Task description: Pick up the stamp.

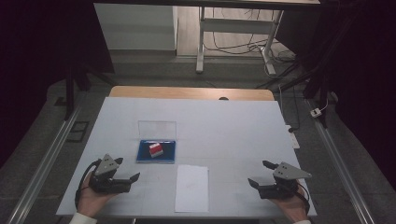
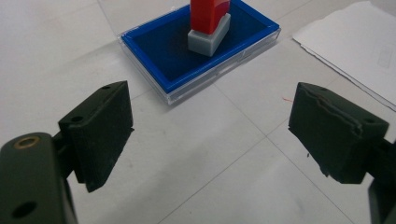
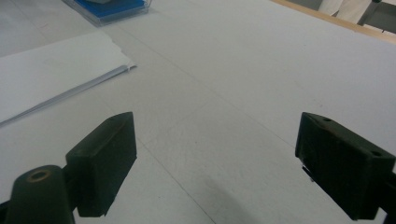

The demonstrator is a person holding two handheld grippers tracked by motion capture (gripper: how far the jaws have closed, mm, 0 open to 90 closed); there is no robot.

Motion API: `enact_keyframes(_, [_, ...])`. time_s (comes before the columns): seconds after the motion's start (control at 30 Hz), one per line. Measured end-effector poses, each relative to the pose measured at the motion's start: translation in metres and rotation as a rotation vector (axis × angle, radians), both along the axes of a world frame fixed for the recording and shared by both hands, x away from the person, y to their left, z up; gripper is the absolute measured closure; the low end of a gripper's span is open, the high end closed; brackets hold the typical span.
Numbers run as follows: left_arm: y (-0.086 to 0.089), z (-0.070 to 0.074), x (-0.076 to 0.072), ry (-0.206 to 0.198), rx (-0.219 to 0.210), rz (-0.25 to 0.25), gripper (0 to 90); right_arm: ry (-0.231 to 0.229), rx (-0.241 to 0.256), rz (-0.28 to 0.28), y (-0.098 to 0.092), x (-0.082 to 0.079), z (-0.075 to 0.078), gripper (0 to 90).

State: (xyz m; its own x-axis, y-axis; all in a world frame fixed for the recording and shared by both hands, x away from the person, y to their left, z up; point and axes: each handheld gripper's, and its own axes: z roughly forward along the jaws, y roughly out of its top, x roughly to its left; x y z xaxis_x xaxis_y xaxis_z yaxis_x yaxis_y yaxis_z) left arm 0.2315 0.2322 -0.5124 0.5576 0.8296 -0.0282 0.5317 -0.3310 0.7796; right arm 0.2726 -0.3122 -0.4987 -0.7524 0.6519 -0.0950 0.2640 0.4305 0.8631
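High view | left gripper (image 1: 130,169) at near-left table edge, jaws wide, empty | right gripper (image 1: 262,173) at near-right edge, jaws wide, empty | red-and-grey stamp (image 1: 155,150) upright in blue tray (image 1: 144,155), just ahead of left gripper | white paper sheet (image 1: 192,187) between grippers | table (image 1: 233,130) white-covered.

table (image 1: 243,126) | white cover | blue tray (image 1: 156,158) | paper sheet (image 1: 192,187)
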Motion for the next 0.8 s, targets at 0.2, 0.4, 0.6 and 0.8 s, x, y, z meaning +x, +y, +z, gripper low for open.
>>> enact_keyframes(0.2, [0.0010,-0.0005,0.0009,-0.002,-0.001,0.002,13.9,-0.016,-0.023,-0.019,-0.0001,0.0004,-0.0007,14.8])
enact_keyframes(0.4, [-0.0002,-0.0010,-0.0007,-0.001,0.000,0.004,14.1,-0.001,-0.022,-0.017,0.0008,0.0027,-0.0014,17.5])
enact_keyframes(0.6, [-0.0025,-0.0016,-0.0042,-0.001,0.005,-0.006,14.3,-0.010,-0.027,-0.015,0.0018,-0.0005,0.0012,19.6])
enact_keyframes(0.8, [-0.0018,0.0001,-0.0069,-0.008,-0.004,-0.011,14.8,0.001,-0.028,-0.022,0.0016,-0.0023,0.0012,20.9])
